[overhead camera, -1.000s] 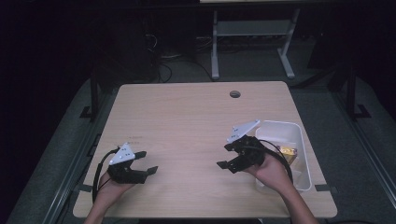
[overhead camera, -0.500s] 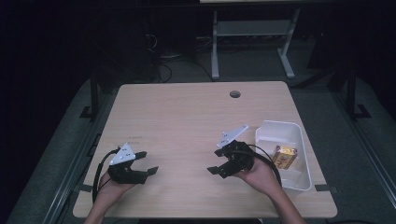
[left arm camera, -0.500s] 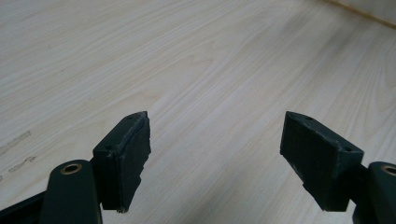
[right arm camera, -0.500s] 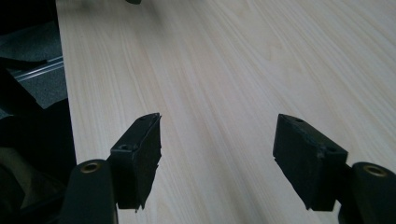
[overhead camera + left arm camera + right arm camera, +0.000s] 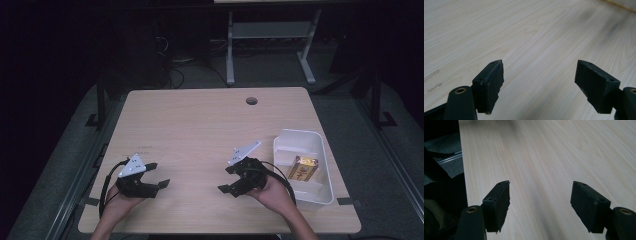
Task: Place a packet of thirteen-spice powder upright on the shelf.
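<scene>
Since the earlier frames, right gripper (image 5: 234, 179) has come away from the white bin (image 5: 320, 192) and down to the open tabletop beside it; left gripper (image 5: 156, 176) holds its spot while its jaws have just been opening, nothing between them.

Progress, as judged: one item lies inside the bin and both tools are clear of it, so the placing looks done. Nothing else waits on the table, so little or nothing seems left.

Inventory, largest to smallest:
- Wooden table (image 5: 200, 130): one, with one round cable hole (image 5: 251, 101) near its far edge.
- White bin: one, at the table's right edge.
- Grippers: two, each held in a hand, both released, jaws wide, grasping nothing.
- Yellow packet (image 5: 302, 168): one, lying flat on the bin floor.
</scene>
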A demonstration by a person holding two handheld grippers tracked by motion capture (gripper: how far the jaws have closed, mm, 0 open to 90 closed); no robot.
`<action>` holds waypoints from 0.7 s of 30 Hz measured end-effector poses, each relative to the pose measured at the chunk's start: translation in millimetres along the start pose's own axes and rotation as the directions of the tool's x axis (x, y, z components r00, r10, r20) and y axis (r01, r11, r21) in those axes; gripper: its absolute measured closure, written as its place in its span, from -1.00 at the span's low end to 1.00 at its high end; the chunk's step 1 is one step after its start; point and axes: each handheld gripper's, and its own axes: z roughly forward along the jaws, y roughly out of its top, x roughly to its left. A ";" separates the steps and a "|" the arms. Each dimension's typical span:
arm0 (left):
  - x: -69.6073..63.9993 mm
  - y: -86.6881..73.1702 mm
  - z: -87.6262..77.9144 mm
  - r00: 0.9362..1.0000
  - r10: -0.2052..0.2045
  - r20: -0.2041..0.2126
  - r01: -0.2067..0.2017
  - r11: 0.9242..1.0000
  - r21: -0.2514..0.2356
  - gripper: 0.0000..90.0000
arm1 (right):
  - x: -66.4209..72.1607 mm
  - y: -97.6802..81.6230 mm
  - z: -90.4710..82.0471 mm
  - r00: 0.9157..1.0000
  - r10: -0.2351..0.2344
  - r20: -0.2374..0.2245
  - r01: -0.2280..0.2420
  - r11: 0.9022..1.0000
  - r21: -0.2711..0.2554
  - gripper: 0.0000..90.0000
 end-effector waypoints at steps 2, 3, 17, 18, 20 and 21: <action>-0.2 0.0 0.0 1.000 0.002 -0.001 -0.002 1.000 0.003 -0.50 | 1.3 -1.7 2.6 1.000 0.000 -0.005 0.000 1.000 0.002 -0.31; -0.3 -0.1 0.1 1.000 0.002 -0.002 -0.002 1.000 0.003 -0.50 | 2.1 -2.6 3.7 1.000 0.002 -0.006 -0.002 1.000 0.004 -0.31; -1.5 0.1 1.0 1.000 0.007 -0.004 -0.007 1.000 0.010 -0.54 | 14.2 -14.5 19.7 1.000 -0.004 -0.024 0.004 1.000 0.030 -0.33; -1.6 0.2 1.1 1.000 0.008 -0.005 -0.008 1.000 0.010 -0.54 | 14.6 -15.8 20.4 1.000 -0.003 -0.025 0.003 1.000 0.030 -0.33; -1.8 0.3 1.2 1.000 0.007 -0.005 -0.007 1.000 0.009 -0.55 | 15.2 -18.0 21.3 1.000 0.001 -0.026 0.000 1.000 0.029 -0.33; -1.9 0.3 1.2 1.000 0.008 -0.004 -0.008 1.000 0.010 -0.54 | 16.1 -19.2 21.7 1.000 -0.001 -0.025 0.002 1.000 0.031 -0.33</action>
